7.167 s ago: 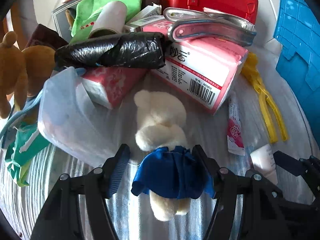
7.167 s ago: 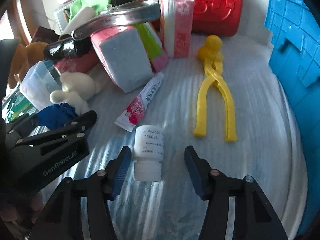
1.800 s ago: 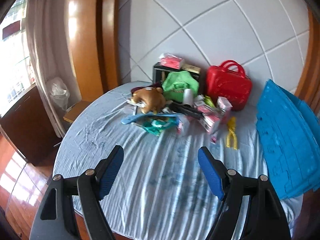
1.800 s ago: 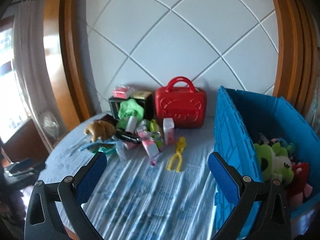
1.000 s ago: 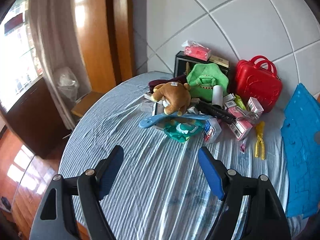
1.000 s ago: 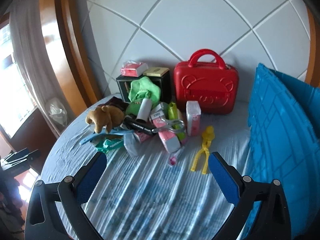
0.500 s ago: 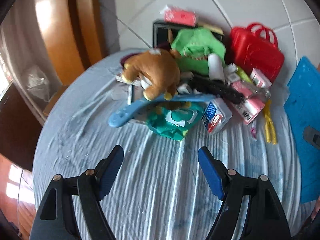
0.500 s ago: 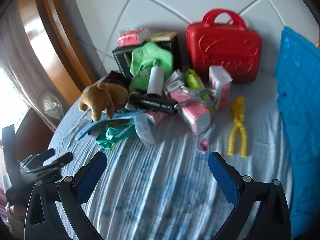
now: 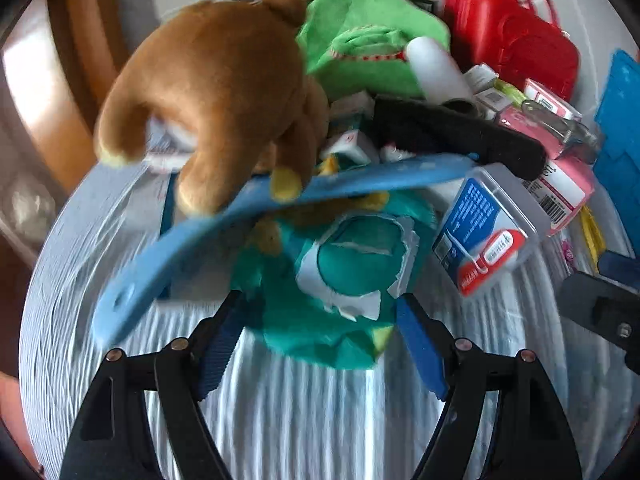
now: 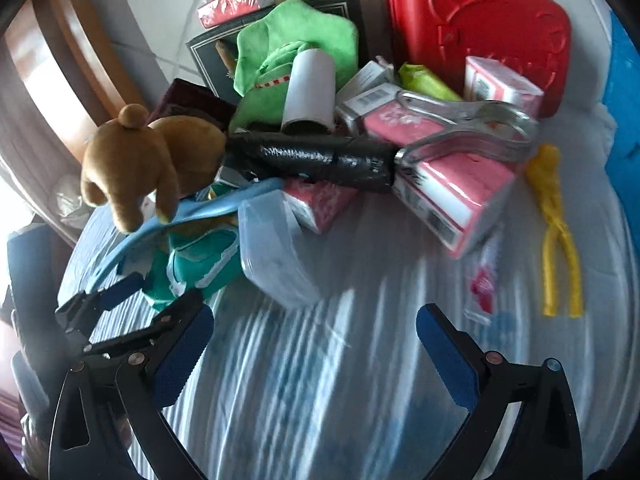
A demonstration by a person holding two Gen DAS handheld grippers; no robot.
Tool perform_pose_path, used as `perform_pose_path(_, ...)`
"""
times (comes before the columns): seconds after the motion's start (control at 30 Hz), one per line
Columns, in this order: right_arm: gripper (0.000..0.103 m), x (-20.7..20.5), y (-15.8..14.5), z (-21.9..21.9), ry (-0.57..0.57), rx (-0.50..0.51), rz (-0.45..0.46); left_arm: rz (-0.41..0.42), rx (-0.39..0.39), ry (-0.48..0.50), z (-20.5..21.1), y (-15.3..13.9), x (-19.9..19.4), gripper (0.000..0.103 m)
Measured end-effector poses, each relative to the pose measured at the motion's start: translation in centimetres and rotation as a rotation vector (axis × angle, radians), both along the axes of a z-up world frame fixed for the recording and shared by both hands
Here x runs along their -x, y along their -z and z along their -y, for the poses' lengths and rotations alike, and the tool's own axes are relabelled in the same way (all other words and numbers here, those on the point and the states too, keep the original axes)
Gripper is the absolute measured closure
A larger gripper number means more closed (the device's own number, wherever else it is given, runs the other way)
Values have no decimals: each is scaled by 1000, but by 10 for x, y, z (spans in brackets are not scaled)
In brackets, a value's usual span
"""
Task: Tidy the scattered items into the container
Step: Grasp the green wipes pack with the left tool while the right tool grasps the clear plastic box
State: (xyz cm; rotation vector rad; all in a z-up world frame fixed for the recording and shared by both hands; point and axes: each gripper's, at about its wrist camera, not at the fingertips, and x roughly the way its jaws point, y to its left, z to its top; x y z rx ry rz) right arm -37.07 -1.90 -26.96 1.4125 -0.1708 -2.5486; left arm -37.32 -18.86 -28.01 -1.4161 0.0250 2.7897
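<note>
Both grippers, left gripper [image 9: 318, 334] and right gripper [image 10: 314, 354], hover with fingers spread and empty over the bench's [image 10: 340, 380] clutter, labels too blurred to read.

I see the round tabletop [image 9: 320, 420] covered by a pale blue-and-white striped cloth [image 10: 320, 380], rumpled into long folds that run toward me; motion blurs the stripes. Behind the tabletop stands a white wall [image 10: 160, 0] crossed by thin diagonal seams. To the left of that wall is a broad, glossy wooden frame [image 9: 76, 60], orange-brown, catching bright light. Left of the frame hangs a pale curtain [image 10: 20, 120]. Below it, just past the tabletop's left edge, sits a crumpled clear plastic bag [image 10: 68, 200], too blurred for me to tell what it holds.
</note>
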Motion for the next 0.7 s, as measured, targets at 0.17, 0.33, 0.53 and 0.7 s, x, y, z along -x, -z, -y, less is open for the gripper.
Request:
perform_pose_path(0.17,2,21,19,15,-13,-22,11,2,-11,33,-9,16,15,17)
perform_pose_path(0.33,54,34,33,22,-32,-47,44,-17,16,21,-13,24,21,11)
perform_pose_path(0.53,65,23,33,8,-32,-30,50,-22,-3,14,-18,19,10,28)
perform_pose_path(0.7,66,-2,26,-24,4,19,70,28,-73,-9,-24,14,-16,28)
